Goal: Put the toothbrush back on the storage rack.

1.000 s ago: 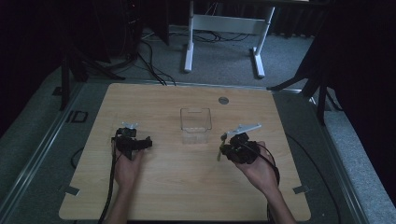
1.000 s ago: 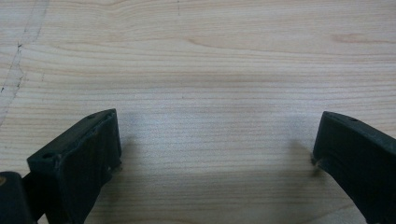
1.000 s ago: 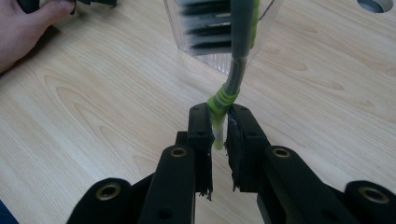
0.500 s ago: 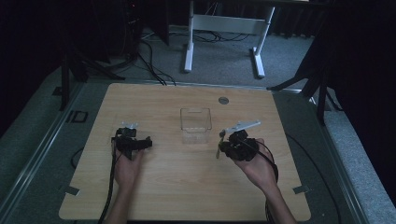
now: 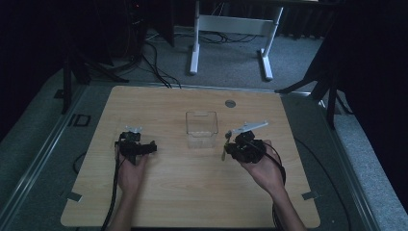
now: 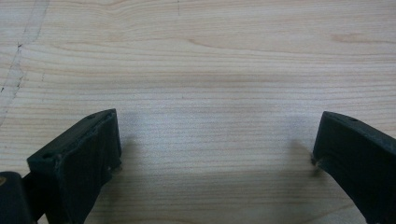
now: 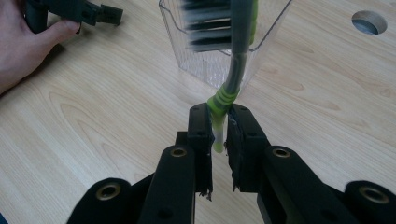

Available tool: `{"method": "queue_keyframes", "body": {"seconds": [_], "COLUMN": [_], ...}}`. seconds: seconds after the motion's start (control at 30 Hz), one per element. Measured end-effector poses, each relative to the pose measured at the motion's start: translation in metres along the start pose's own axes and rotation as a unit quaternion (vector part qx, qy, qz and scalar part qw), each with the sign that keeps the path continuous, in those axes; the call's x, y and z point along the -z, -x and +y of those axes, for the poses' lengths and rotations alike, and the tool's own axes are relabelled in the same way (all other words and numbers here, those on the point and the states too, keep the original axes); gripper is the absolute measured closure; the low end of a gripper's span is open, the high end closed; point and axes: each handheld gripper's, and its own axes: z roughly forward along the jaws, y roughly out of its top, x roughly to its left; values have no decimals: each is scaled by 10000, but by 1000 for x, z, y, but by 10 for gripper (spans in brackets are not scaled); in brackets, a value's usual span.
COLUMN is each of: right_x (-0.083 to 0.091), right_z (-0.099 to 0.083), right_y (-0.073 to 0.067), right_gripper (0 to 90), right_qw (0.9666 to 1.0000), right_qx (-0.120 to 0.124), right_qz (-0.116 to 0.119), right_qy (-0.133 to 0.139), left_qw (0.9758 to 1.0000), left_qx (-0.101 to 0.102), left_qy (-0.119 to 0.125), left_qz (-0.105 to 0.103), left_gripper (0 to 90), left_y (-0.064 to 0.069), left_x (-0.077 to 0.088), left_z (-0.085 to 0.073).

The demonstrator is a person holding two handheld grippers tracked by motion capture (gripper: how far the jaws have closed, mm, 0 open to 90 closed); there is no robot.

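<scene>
The wooden bench (image 5: 192, 192) carries a clear plastic box (image 5: 202, 129) near its middle, standing upright and open at the top. Just to the box's right, the right gripper (image 7: 219, 128) has its jaws clamped on the green-and-grey toothbrush (image 7: 232, 70), whose bristled head reaches up in front of the box's rim. Well to the box's left, the left gripper (image 6: 217, 140) rests low over bare wood with its jaws wide apart

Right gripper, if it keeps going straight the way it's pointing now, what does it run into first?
Probably the clear plastic box. The right gripper holds a toothbrush whose bristled head already sits in front of the box's near wall, so the brush would likely touch first; depth is unclear.
</scene>
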Motion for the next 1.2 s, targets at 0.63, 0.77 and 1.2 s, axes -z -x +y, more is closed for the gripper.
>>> {"method": "queue_keyframes", "body": {"seconds": [0.63,0.77,1.2], "right_x": [-1,-2,-2], "right_z": [8,10,19], "right_y": [1,0,-1], "right_gripper": [802,802,802], "right_qw": [10000,10000,9999], "right_qx": [38,39,91], "right_qz": [30,44,40], "right_qy": [36,40,95], "left_qw": [10000,10000,10000], "left_qx": [3,3,1], "left_qy": [4,4,2], "left_qz": [-1,-1,-1], "left_gripper": [14,14,14], "left_y": [0,0,0], "left_x": [0,0,0], "left_z": [0,0,0]}}
